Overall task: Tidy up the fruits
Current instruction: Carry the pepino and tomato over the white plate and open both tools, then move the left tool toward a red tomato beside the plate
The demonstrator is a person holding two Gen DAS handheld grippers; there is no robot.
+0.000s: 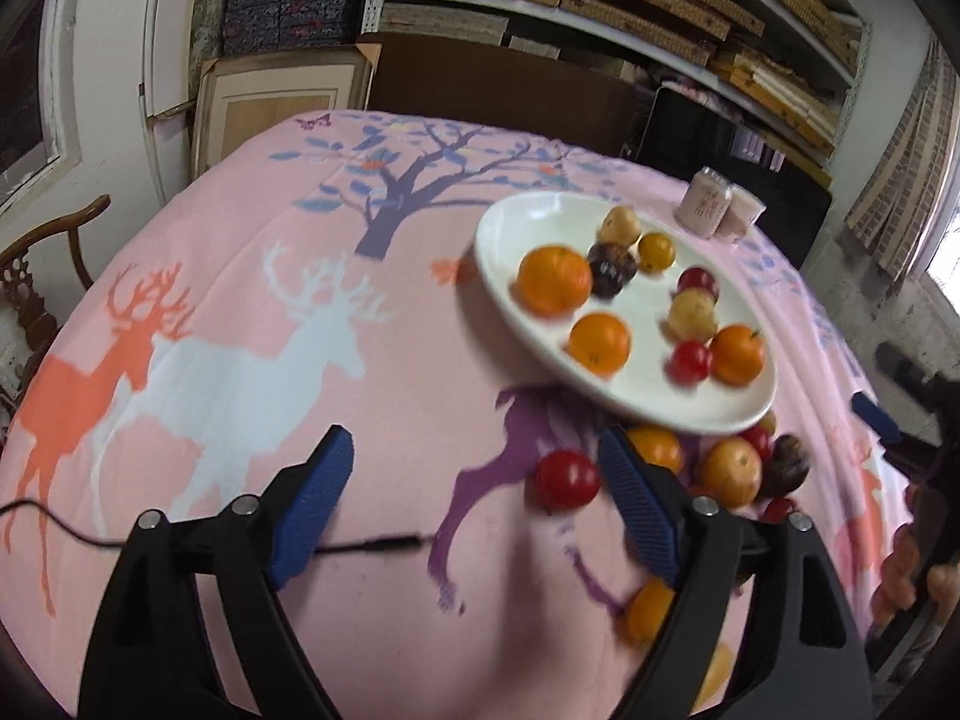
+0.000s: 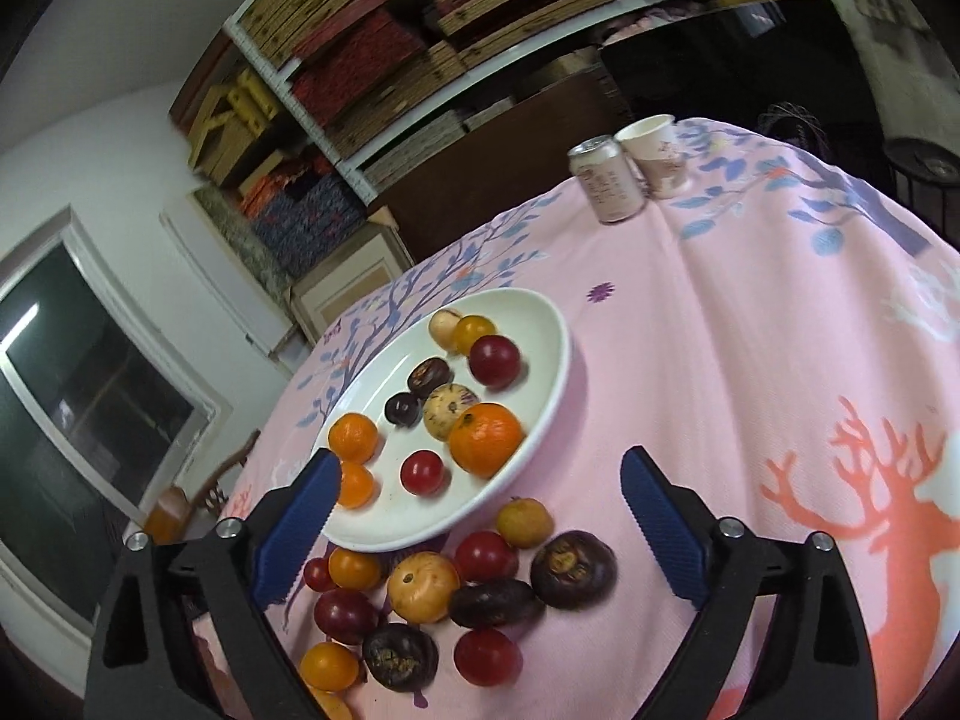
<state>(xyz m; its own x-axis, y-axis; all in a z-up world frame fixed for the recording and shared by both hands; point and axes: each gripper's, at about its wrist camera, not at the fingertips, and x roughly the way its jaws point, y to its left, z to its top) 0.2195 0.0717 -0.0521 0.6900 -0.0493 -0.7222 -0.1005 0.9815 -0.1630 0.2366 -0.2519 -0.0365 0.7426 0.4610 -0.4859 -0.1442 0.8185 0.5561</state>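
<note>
1. A round worktop is covered with a pink cloth printed with deer and a tree.
2. A white oval plate lies on the cloth and holds a mix of small fruits.
3. On the plate, the right wrist view shows a large orange, a smaller orange, a red fruit, a second red fruit, a pale speckled fruit and two dark purple fruits.
4. A loose pile of fruit lies on the cloth just beside the near edge of the plate: red, orange, yellow and dark purple pieces, several touching one another.
5. The left gripper has its blue-padded fingers spread wide, with nothing between them but bare cloth.
6. A red fruit lies just beside the right-hand finger of that gripper; whether they touch cannot be told.
7. The right gripper also has its fingers wide apart and holds nothing; it points toward the near edge of the plate and the loose pile.
8. A drink can and a paper cup stand side by side near the far edge of the worktop, well apart from the plate.
9. A thin black cable lies on the cloth near the left gripper.
10. Shelves stacked with flat boxes fill the wall behind.
</note>
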